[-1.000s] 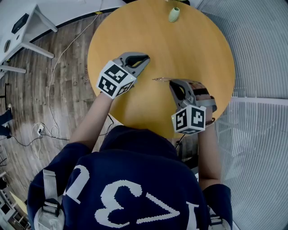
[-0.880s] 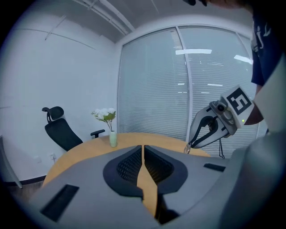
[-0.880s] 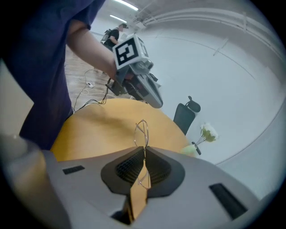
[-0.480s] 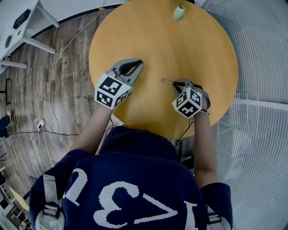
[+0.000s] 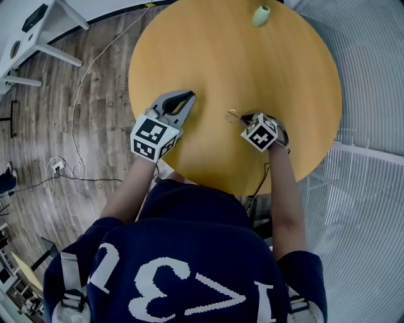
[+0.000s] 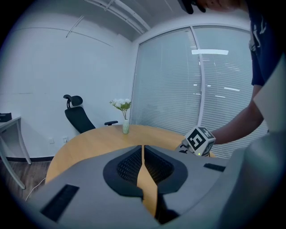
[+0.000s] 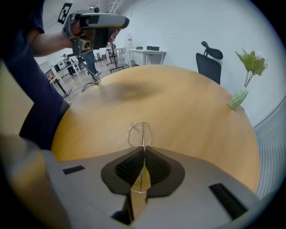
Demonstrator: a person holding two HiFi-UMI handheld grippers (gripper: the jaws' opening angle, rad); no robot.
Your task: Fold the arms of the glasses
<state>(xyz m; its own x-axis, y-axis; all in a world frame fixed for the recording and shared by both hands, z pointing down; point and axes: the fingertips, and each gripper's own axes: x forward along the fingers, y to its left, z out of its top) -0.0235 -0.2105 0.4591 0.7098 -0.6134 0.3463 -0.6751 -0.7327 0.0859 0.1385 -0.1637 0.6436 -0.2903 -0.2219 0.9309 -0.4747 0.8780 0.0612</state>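
I judge this an office meeting room. Noted: a round wooden table (image 5: 233, 57), a black swivel chair (image 6: 77, 120) against a white wall, a glass partition with blinds (image 6: 165, 85), a vase (image 6: 126, 127) of flowers, white desks (image 7: 147, 54) beyond, and a plank floor (image 5: 101, 94).

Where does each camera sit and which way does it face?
Head view: on the person's head, steeply down onto the round yellow wooden table; navy shirt, forearms, left claw and right claw show.
Left gripper view: on the left claw, near level toward the black office chair; own shut jaws show.
Right gripper view: on the right claw, down at thin wire-framed glasses pinched in its jaws.
Shared: pale green vase, in all three.
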